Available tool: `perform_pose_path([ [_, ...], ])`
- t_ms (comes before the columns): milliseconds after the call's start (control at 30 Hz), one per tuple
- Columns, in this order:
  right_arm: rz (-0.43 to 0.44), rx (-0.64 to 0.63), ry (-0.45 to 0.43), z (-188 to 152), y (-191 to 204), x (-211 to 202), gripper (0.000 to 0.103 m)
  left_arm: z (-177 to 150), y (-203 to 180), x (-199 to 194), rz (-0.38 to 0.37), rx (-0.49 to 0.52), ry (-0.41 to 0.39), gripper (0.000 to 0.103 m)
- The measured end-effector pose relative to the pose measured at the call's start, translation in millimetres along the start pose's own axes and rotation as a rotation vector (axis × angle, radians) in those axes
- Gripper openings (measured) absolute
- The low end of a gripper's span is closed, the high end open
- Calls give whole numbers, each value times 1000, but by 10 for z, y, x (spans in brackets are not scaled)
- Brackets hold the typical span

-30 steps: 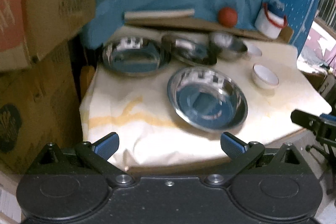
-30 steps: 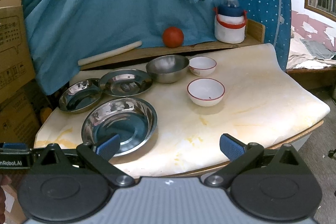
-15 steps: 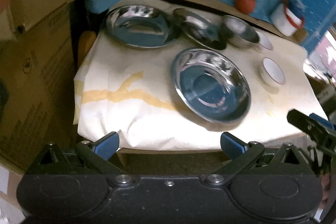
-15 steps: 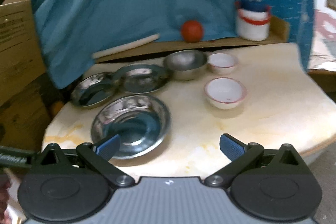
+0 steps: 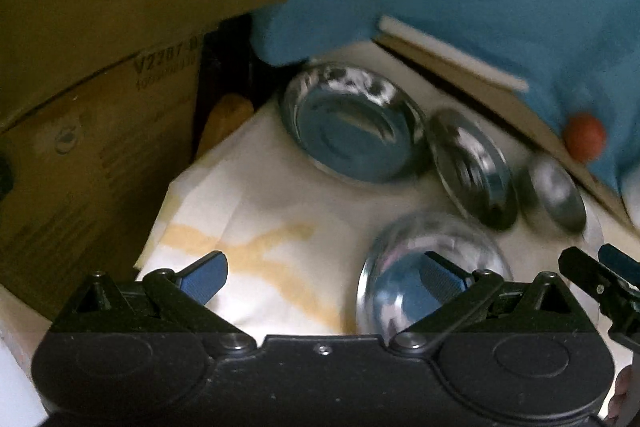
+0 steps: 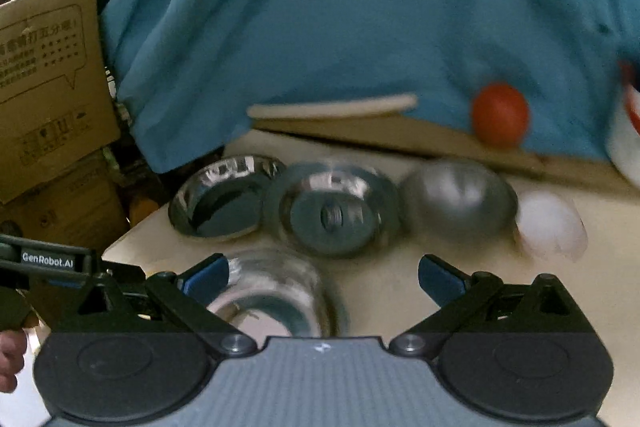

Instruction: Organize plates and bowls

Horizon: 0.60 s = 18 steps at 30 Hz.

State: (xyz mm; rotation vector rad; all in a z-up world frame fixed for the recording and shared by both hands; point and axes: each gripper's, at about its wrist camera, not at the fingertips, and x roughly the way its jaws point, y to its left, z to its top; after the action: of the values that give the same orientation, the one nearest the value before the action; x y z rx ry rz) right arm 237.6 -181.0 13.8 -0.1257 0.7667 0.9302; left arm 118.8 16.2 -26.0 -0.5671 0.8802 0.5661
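Cream cloth-covered table (image 6: 500, 291) under blue drape (image 6: 360, 27) | your left gripper (image 5: 322, 271) spread wide, empty | your right gripper (image 6: 323, 273) spread wide, empty | large shiny steel plate (image 6: 272, 295) at its 6 o'clock, left fingertip over its rim | round steel bowl (image 6: 456, 203) at 1 o'clock.

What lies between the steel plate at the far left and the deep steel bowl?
Another steel plate lies between the left plate and the bowl, in the right wrist view.
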Motion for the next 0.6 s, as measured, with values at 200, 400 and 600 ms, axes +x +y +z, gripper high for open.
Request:
perform_pose_path([
  [200,67,-88,12,448,-175,350,103,203,-147,238,91,-182,-38,102],
  [400,128,-166,40,728,-213,724,103,333,-212,402,128,-212,-56,102],
  [600,183,-221,66,834,-178,993,102,431,-219,542,138,-200,-43,102],
])
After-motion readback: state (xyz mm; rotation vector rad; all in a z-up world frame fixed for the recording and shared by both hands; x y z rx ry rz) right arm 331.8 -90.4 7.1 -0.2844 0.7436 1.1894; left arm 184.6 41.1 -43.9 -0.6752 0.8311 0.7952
